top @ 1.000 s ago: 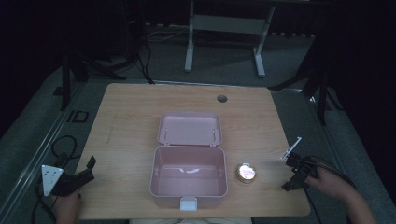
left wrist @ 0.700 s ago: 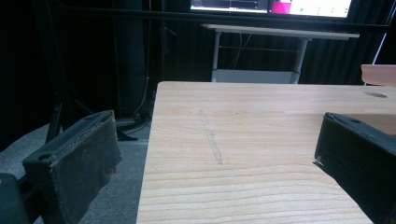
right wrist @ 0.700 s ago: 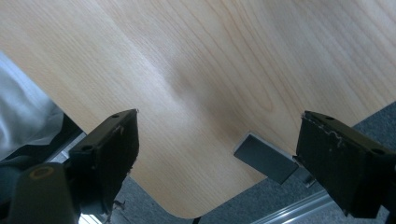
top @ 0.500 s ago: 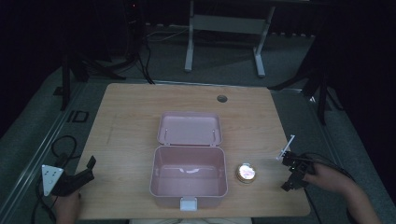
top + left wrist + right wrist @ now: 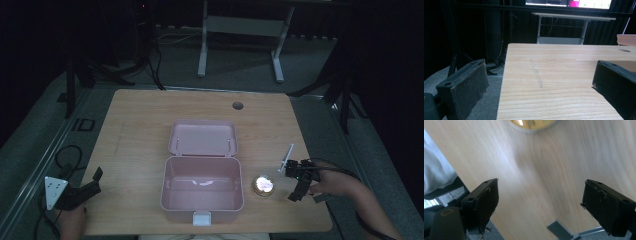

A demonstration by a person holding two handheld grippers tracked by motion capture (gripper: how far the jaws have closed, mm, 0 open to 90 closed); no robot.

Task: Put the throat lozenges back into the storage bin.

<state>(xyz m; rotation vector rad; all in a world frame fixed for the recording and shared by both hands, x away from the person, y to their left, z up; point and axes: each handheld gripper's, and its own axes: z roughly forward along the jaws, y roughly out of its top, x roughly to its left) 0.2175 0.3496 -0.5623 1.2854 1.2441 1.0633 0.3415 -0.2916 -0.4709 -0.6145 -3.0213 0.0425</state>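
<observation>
Your right gripper (image 5: 299, 186) hovers jaws wide beside the round tin (image 5: 263, 185); your left gripper (image 5: 82, 190), also wide, rests at the table (image 5: 140, 130) edge.

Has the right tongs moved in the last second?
Yes. In the high view the right tongs has shifted left, toward the small round tin beside the open pink box, closing part of the gap. Its jaws stand open.

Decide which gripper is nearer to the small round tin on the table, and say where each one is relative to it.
The right gripper is nearer, just to the right of the round tin. The left gripper is far off to the tin's left, beyond the open pink box.
</observation>
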